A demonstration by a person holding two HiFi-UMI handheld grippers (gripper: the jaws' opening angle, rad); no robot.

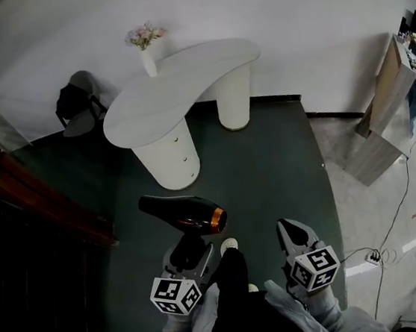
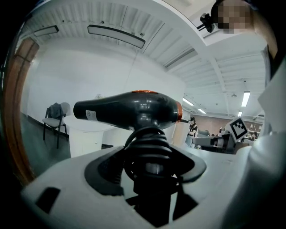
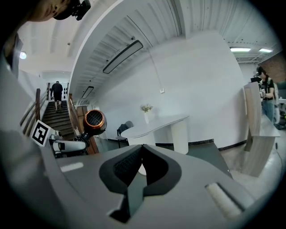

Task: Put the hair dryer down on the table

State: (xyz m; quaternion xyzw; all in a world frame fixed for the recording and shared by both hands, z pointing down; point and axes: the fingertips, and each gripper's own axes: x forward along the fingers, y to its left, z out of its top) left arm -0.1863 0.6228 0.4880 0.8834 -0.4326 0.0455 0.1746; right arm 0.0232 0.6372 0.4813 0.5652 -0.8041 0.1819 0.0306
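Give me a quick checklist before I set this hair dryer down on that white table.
1. Handle of the hair dryer clamped in the left hand-held gripper: ok.
2. The right hand-held gripper empty, jaws together: ok.
3. The white table has bare top: ok.
4. The vase of flowers at the table's far edge, out of the way: ok.
5. Dryer above the table: not ok, the table stands ahead across the floor.

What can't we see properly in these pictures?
Head view: the hair dryer handle's lower part, hidden inside the left gripper.
Left gripper view: the print on its label, too small to read.
Head view: the flowers in the vase, too small to name.
Right gripper view: the table's nearer leg, mostly behind the right gripper.
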